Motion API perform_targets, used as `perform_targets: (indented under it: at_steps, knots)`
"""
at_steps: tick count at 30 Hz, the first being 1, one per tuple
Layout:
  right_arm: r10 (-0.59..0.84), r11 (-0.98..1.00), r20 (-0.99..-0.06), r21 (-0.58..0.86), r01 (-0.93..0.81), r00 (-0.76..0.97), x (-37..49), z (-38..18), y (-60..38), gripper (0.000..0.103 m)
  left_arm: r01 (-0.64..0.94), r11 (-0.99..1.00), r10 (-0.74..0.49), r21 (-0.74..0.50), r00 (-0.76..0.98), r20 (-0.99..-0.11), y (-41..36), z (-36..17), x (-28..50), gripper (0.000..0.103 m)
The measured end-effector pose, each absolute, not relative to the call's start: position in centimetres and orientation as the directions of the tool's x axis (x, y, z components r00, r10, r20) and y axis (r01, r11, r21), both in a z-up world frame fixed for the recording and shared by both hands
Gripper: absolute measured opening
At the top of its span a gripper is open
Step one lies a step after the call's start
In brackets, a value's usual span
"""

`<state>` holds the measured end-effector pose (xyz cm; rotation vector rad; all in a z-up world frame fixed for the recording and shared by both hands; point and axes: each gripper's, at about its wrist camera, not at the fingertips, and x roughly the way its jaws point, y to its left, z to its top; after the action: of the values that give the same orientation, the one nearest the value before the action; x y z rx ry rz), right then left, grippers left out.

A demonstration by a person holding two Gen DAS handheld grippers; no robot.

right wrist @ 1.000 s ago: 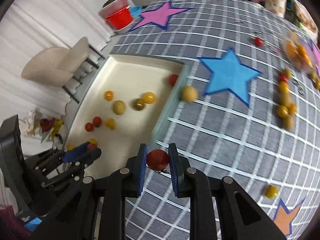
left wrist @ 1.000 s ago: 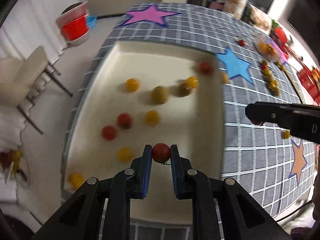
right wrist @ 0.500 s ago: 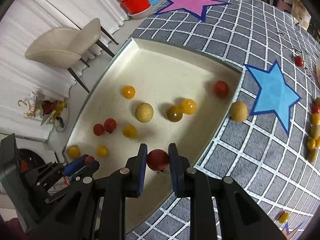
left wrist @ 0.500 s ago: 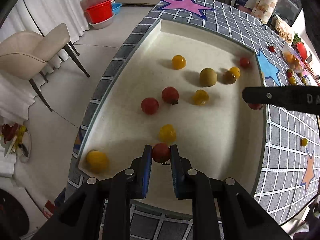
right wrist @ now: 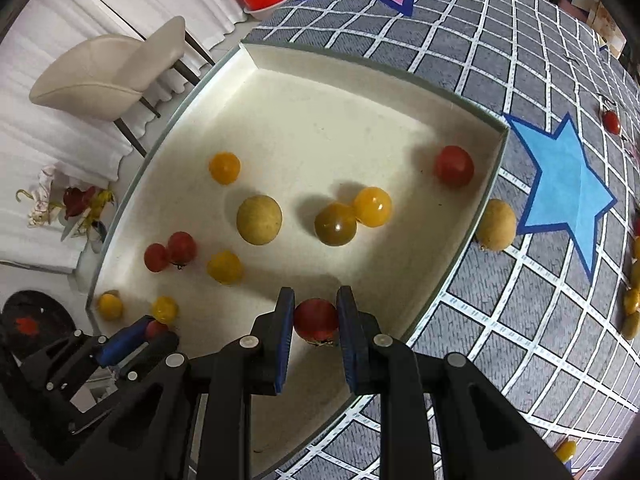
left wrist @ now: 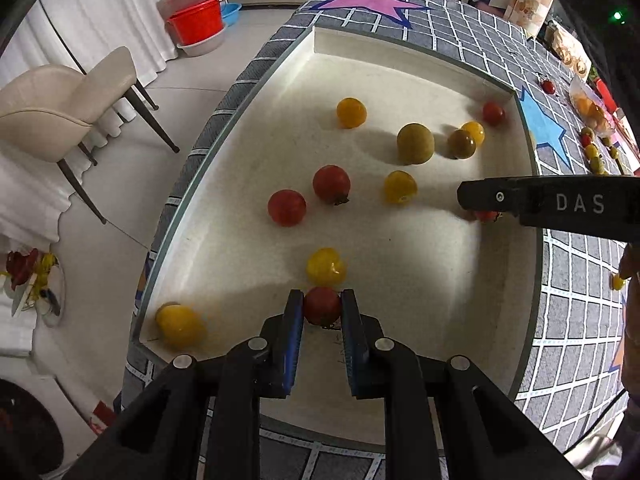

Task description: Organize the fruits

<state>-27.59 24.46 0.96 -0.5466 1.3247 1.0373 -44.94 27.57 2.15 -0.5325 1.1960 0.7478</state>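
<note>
A white tray (left wrist: pixel 400 52) sits on the grey checked table and holds several red, yellow and greenish small fruits. My left gripper (left wrist: pixel 322 308) is shut on a red tomato (left wrist: pixel 322 305), low over the tray's near end beside a yellow tomato (left wrist: pixel 325 267). My right gripper (right wrist: pixel 316 312) is shut on another red tomato (right wrist: pixel 316 319), above the tray's near right part. In the left wrist view the right gripper (left wrist: pixel 480 208) reaches in from the right. In the right wrist view the left gripper (right wrist: pixel 152 330) shows at lower left.
A tan round fruit (right wrist: pixel 495 225) lies on the table against the tray's outer wall. More small fruits (right wrist: pixel 632 300) lie at the table's right side, one red (right wrist: pixel 611 122) farther back. A beige chair (left wrist: pixel 60 108) and red tubs (left wrist: pixel 196 22) stand on the floor to the left.
Both grippers have moved further in over the tray, still holding their red tomatoes. The left one has dropped lower toward the tray floor.
</note>
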Motion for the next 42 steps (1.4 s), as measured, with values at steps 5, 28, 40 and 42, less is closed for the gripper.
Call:
perform_targets:
  at_steps: [5, 28, 40, 42]
  knots:
    - [0.280, 0.460, -0.957, 0.200, -0.865, -0.072, -27.9, 0.9, 25.0, 0.024, -0.751, 0.659, 0.235, 0.033, 0.164, -0.958, 27.5, 2.0, -44.4, 0.020]
    - [0.286, 0.440, -0.954, 0.210, -0.873, -0.085, -29.6, 2.9, 27.9, 0.081, -0.745, 0.663, 0.226, 0.066, 0.115, -0.967, 26.8, 3.2, -43.8, 0.077]
    - [0.245, 0.460, -0.969, 0.141, -0.877, -0.027, -29.6, 7.4, 24.9, 0.103, -0.711, 0.702, 0.187, 0.047, 0.121, -0.975, 26.4, 6.5, -44.7, 0.103]
    - [0.206, 0.475, -0.978, 0.124, -0.871, -0.027, -29.4, 7.8, 24.2, 0.103, -0.692, 0.720, 0.176, 0.046, 0.118, -0.977, 26.2, 6.9, -44.6, 0.103]
